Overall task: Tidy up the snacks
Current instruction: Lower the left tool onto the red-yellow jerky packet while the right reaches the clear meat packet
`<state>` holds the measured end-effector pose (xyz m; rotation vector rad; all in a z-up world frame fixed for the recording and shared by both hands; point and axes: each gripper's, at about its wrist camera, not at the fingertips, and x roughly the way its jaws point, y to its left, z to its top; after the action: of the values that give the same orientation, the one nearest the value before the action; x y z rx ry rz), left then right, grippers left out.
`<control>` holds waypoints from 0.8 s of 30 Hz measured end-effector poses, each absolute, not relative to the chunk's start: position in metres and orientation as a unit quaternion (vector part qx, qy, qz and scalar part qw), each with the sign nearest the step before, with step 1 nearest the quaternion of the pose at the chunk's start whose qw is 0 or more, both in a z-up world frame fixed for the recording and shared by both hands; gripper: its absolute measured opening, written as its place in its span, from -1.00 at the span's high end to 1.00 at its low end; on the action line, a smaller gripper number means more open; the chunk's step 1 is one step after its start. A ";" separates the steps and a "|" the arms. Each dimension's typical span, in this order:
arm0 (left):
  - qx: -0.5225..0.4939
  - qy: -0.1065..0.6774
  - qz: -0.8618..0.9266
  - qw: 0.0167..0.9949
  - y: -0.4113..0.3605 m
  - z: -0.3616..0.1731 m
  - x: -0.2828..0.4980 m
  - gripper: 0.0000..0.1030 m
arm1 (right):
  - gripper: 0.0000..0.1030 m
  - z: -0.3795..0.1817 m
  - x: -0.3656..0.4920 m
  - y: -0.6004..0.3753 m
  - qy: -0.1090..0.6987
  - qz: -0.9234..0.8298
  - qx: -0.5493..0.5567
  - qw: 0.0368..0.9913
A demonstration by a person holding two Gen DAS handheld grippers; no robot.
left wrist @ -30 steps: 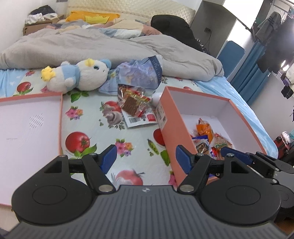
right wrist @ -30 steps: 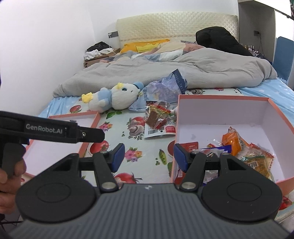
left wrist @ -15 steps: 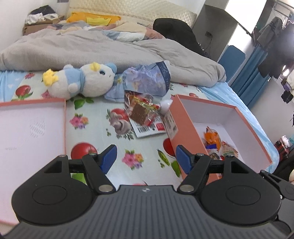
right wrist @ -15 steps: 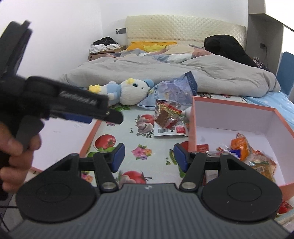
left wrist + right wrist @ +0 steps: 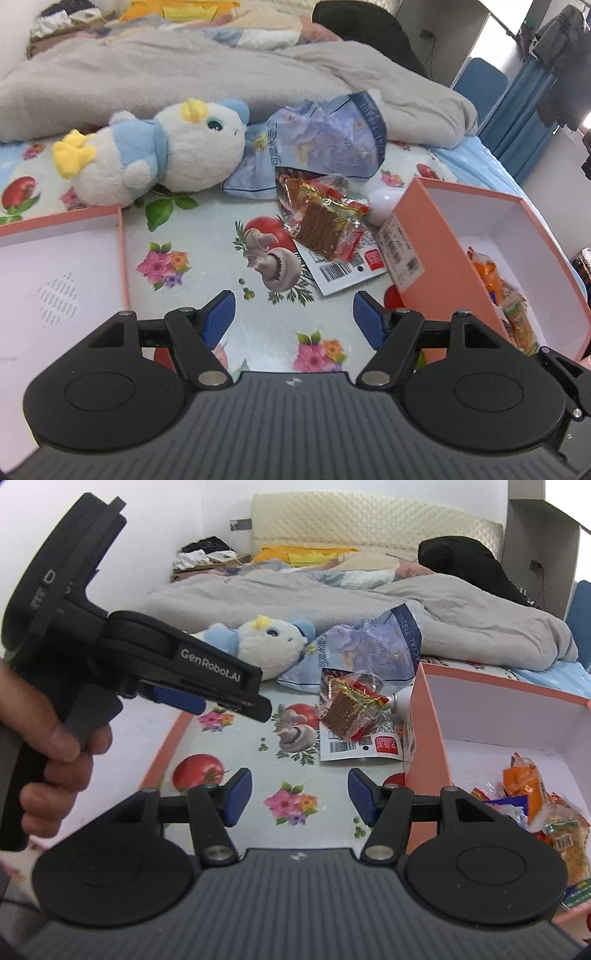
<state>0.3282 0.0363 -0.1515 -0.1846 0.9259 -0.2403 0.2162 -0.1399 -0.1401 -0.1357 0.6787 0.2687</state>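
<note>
Several snacks already in salmon cardboard box (image 5: 424,236); crinkly red-gold snack packet (image 5: 325,221) at 12 o'clock remains out; left gripper (image 5: 293,317) and right gripper (image 5: 300,797) fingers wide, empty

I see snack packets (image 5: 325,225) on the sheet (image 5: 207,236) between lid (image 5: 55,280) at left and box (image 5: 436,266) at right | more snacks (image 5: 543,805) inside box | plush toy (image 5: 155,155) and tissue pack (image 5: 325,147) behind the packets | blanket (image 5: 221,77) behind those
</note>
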 end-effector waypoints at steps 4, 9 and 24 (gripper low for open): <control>-0.091 0.454 -0.134 0.876 0.034 -0.169 0.361 -0.46 | -0.16 -0.157 0.241 -0.138 0.344 0.111 -0.057 0.931; -0.058 0.459 -0.154 0.873 0.022 -0.188 0.402 -0.46 | -0.16 -0.181 0.268 -0.136 0.362 0.095 -0.035 0.927; 0.003 0.462 -0.241 0.853 -0.013 -0.223 0.484 -0.67 | -0.16 -0.226 0.324 -0.136 0.390 0.062 0.030 0.918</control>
<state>0.4841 -0.0135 -0.2234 0.0055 0.9722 -0.5072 0.3241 -0.1362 -0.2264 0.0611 0.8015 0.1282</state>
